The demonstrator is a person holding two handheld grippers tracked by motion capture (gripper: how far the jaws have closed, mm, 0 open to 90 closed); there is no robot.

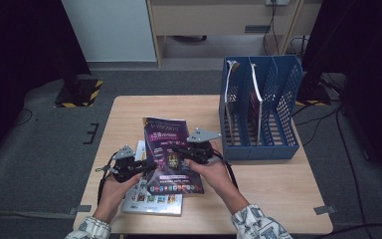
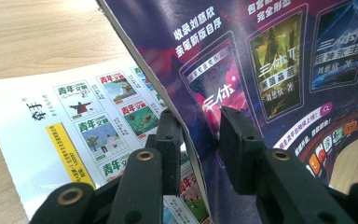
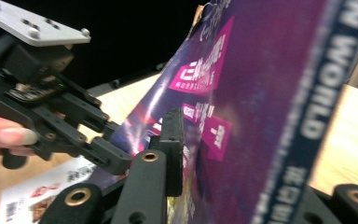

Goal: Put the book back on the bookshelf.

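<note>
the purple magazine sits at the middle of the wooden table, lifted off the surface and gripped from both sides. its lower left part overlaps a white magazine that lies flat on the table near the front edge.

left gripper: held in the person's left hand, meeting the purple magazine at its left edge. in the left gripper view the two black jaws stand one on each side of that edge, with the cover between them; the jaws are clenched on the purple magazine. the white magazine shows beneath, flat on the wood.

right gripper: held in the person's right hand, reaching across the right side of the cover. in the right gripper view the left jaw presses against the purple cover, which rises steeply between the jaws; the right jaw is hidden behind the cover. this gripper is grasping the purple magazine. the same view shows the left gripper farther off, with its grey plate on top.

blue file rack: stands upright at the right rear of the table, just beside the right gripper, with divided compartments. two thin items stand in the left and middle compartments.
</note>
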